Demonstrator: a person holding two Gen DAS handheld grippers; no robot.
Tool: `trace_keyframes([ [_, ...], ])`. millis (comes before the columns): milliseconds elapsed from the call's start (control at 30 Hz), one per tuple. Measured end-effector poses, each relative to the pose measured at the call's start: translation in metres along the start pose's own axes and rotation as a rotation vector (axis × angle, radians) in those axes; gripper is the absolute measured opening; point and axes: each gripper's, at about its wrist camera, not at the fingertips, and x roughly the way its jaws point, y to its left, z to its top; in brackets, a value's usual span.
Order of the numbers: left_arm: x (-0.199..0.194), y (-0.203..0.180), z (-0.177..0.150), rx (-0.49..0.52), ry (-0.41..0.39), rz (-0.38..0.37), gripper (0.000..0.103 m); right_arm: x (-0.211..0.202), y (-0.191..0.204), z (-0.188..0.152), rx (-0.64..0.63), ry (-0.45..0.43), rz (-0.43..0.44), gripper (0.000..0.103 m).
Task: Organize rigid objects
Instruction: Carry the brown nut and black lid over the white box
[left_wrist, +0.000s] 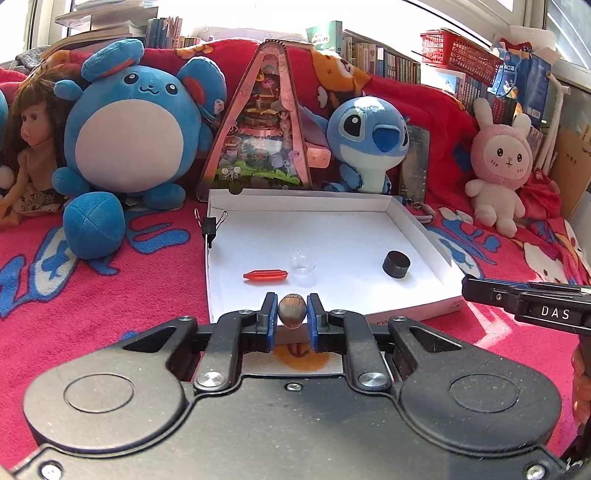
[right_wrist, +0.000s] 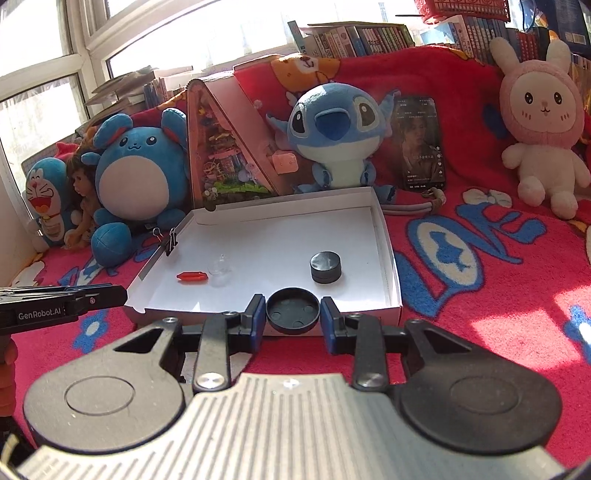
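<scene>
My left gripper (left_wrist: 291, 312) is shut on a small brown striped bead (left_wrist: 291, 309), held just in front of the near edge of a shallow white box (left_wrist: 417, 225). My right gripper (right_wrist: 293, 313) is shut on a round black lid (right_wrist: 293, 311) with its hollow side facing me, above the near wall of the white box (right_wrist: 388, 258). Inside the box lie a red capsule-shaped piece (left_wrist: 265, 276) (right_wrist: 191, 276), a clear glass dome (left_wrist: 302, 263) (right_wrist: 219, 266) and a black round container (left_wrist: 396, 263) (right_wrist: 325, 267). A black binder clip (left_wrist: 210, 225) (right_wrist: 171, 242) grips the box's left wall.
Plush toys, a doll (left_wrist: 31, 155), a triangular diorama case (left_wrist: 258, 125) and a phone (right_wrist: 419, 142) line the back on a red patterned blanket (left_wrist: 110, 288). The right gripper's side (left_wrist: 528, 304) shows at the left wrist view's right edge. Books and a red basket (left_wrist: 458, 53) stand behind.
</scene>
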Motion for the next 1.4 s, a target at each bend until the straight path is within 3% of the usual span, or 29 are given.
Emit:
trace_keyframes([
  [300,0.066,0.014,0.043,-0.09,0.147,-0.023,0.016,0.042,-0.015,0.043,0.062,0.069,-0.027,0.037],
  [400,0.087,0.018,0.056,-0.098,0.187,0.005,0.016,0.055,-0.012,0.051,0.039,0.082,-0.068,0.037],
  [767,0.122,0.009,0.066,-0.031,0.201,0.113,0.016,0.095,-0.011,0.057,0.011,0.149,-0.134,0.037],
  [1400,0.139,0.002,0.059,0.01,0.229,0.135,0.016,0.122,0.0,0.054,-0.051,0.213,-0.149,0.037],
])
